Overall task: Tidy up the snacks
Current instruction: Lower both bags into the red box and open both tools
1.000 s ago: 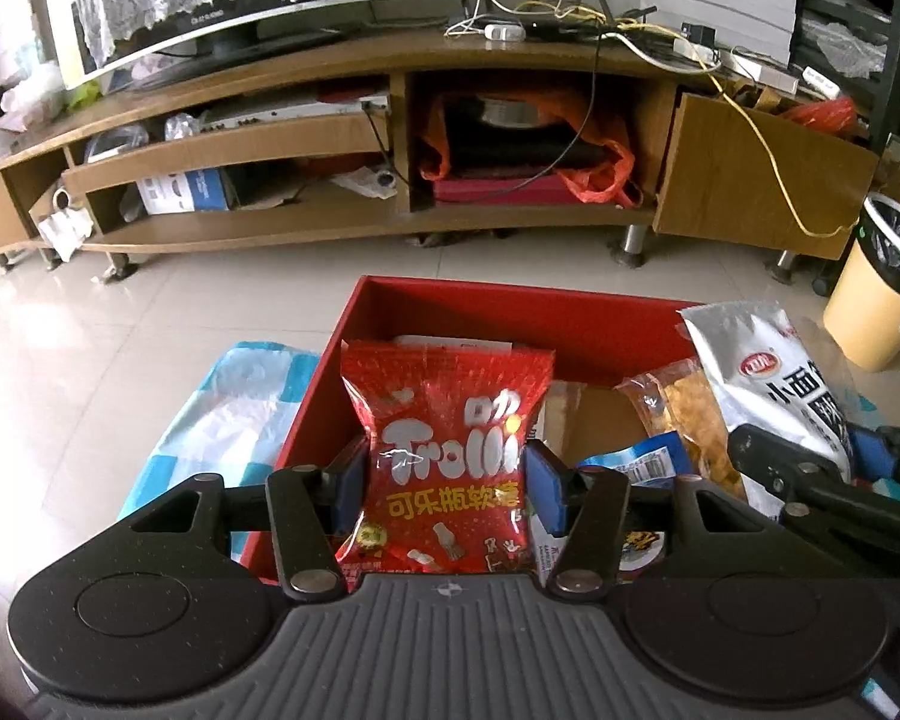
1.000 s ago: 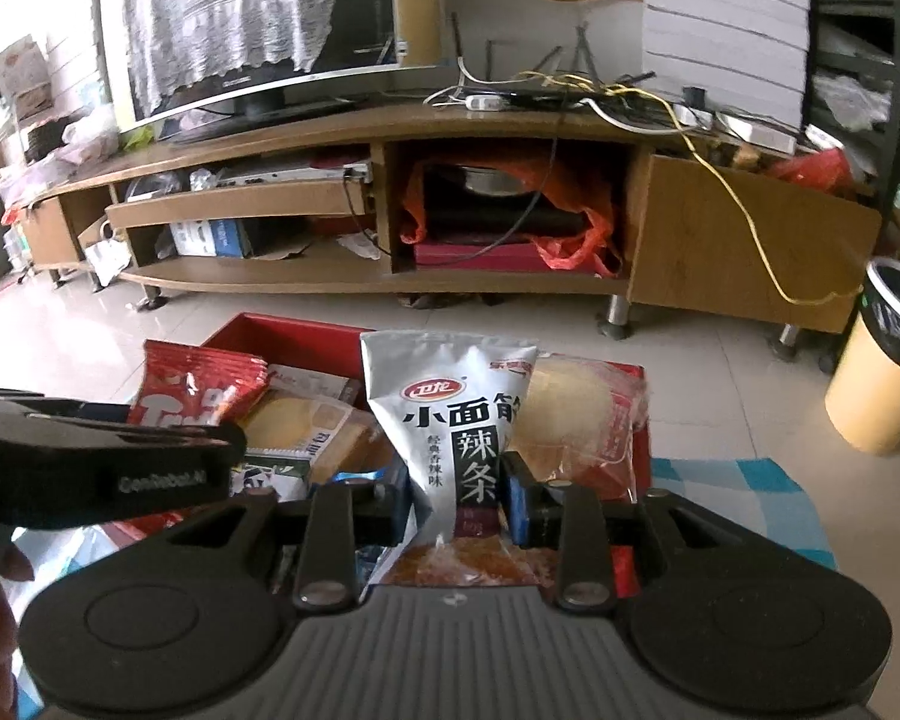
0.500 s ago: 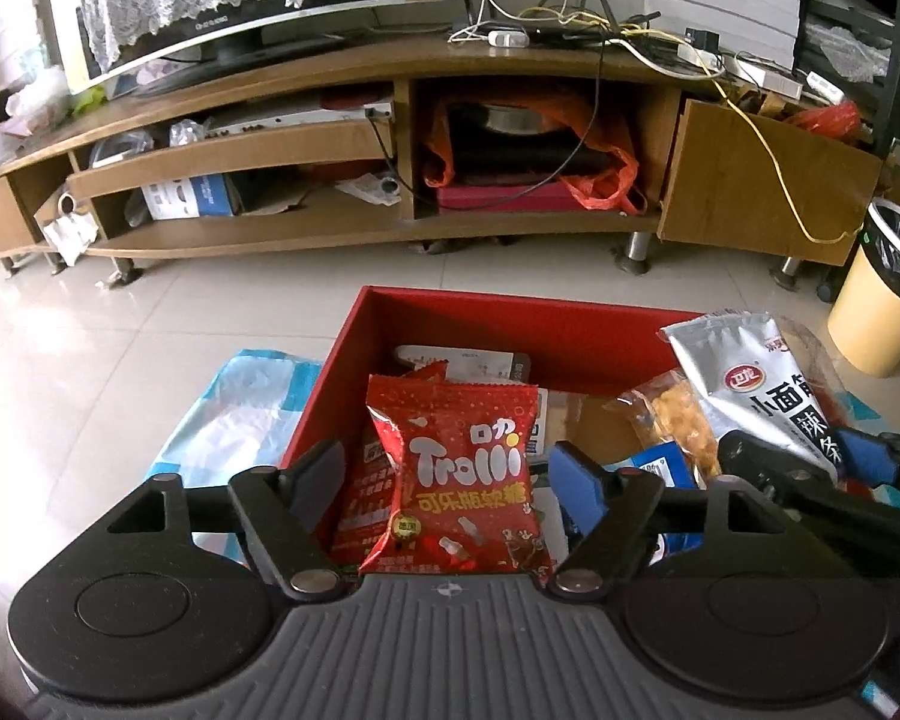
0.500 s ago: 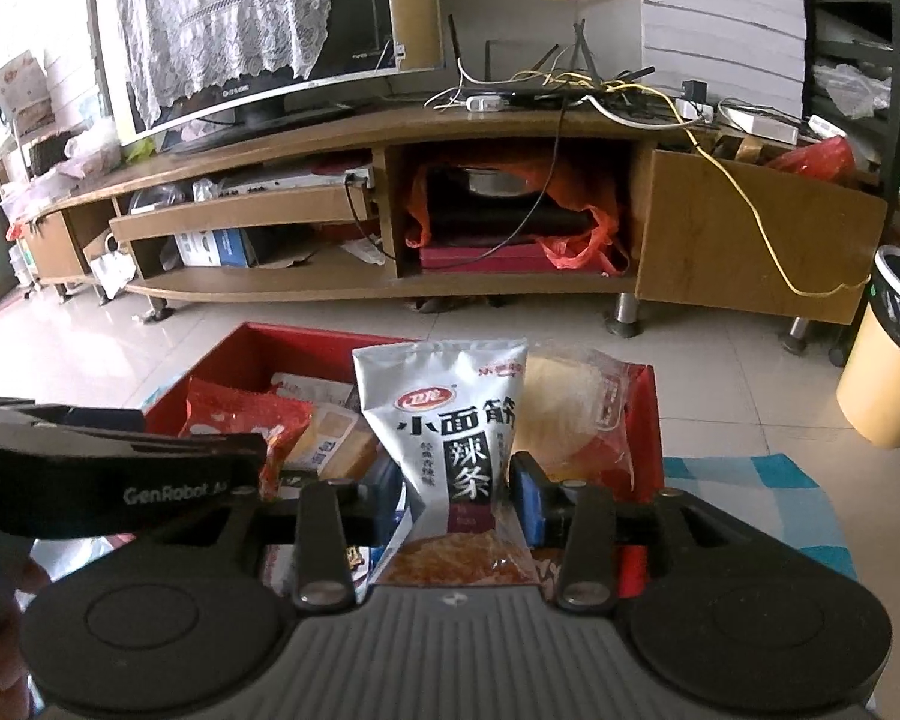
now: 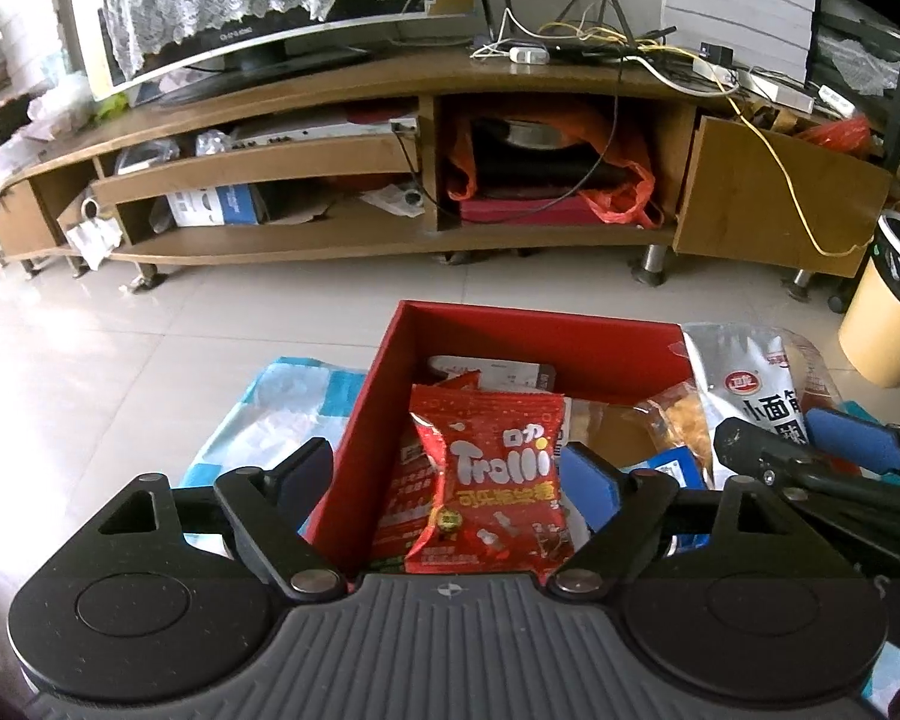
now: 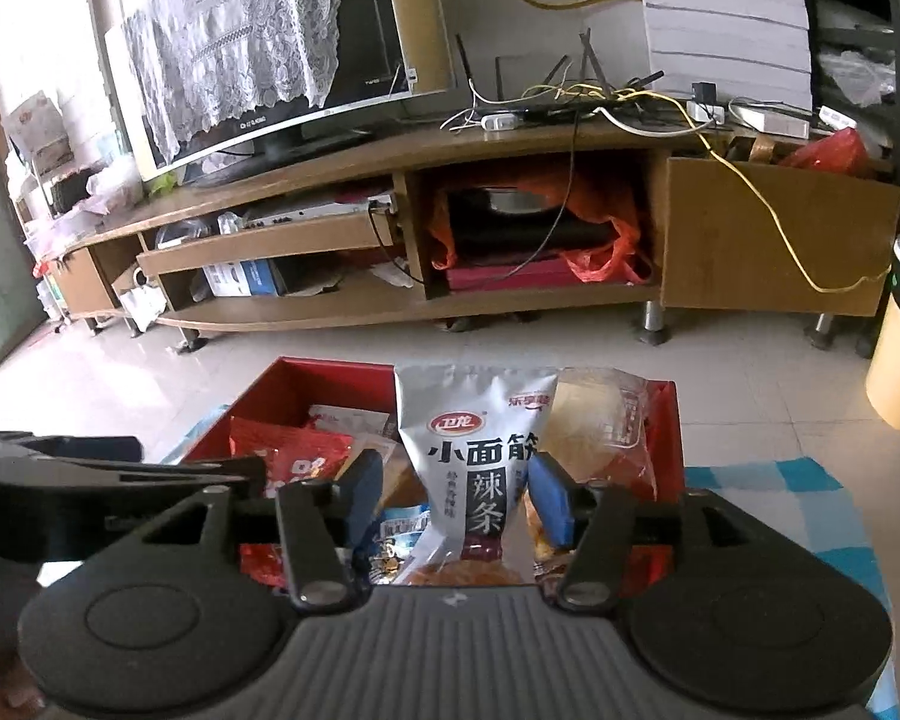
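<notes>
A red open box (image 5: pixel 360 420) sits on the floor with several snack packs in it. A red Trolli gummy bag (image 5: pixel 492 474) stands inside it, at the left. My left gripper (image 5: pixel 450 480) straddles the bag with its jaws wide and still opening, and neither pad touches the bag. A silver spicy-strip bag (image 6: pixel 474 438) stands upright at the right of the box (image 6: pixel 252 396). My right gripper (image 6: pixel 456 495) has its jaws opening around this bag, the pads just clear of it. The silver bag (image 5: pixel 750 396) also shows in the left wrist view.
A blue-and-white checked cloth (image 5: pixel 270 414) lies under the box. A wrapped pastry (image 6: pixel 606 420) leans behind the silver bag. A long wooden TV stand (image 5: pixel 390 240) runs across the back. A yellow waste bin (image 5: pixel 888 324) stands at the far right. Pale floor tiles lie between.
Both grippers' jaws have spread apart and let go of their bags. The Trolli bag has sunk lower into the box, and the silver bag now stands free.
</notes>
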{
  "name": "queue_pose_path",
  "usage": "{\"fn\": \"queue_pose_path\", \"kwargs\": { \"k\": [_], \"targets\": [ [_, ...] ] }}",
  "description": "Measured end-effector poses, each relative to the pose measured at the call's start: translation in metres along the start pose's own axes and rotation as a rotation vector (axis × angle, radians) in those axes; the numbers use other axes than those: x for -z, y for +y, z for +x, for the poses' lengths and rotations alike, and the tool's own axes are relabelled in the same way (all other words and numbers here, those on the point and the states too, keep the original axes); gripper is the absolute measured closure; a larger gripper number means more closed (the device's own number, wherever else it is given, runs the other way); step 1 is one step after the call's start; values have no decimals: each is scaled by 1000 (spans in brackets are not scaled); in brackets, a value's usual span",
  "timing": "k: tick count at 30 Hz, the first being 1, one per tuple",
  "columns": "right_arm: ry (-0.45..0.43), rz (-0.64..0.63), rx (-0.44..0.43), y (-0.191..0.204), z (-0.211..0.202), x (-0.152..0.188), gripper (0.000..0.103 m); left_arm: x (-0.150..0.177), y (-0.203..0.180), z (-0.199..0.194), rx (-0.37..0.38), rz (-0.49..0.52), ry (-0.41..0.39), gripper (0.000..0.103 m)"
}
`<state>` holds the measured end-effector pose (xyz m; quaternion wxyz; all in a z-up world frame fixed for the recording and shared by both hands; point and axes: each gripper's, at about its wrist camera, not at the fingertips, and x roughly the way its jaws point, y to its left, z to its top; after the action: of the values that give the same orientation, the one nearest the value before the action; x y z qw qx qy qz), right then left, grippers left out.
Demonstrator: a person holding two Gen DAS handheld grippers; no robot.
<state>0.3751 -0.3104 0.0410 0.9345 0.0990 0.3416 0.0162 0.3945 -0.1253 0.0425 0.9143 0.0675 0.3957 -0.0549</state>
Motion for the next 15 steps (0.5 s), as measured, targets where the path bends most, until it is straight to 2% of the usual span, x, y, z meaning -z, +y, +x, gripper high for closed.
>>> {"fn": "queue_pose_path", "kwargs": {
  "k": [5,10,15],
  "targets": [
    [-1,34,-55,3,5,1,50,-1,10,0,-37,-8,-9,16],
    [-1,187,-177,-4,13,-2,50,-1,25,-1,-45,-18,-2,16],
    [-18,140,-132,3,11,-4,50,3,24,0,-46,6,5,16]
  ]
}}
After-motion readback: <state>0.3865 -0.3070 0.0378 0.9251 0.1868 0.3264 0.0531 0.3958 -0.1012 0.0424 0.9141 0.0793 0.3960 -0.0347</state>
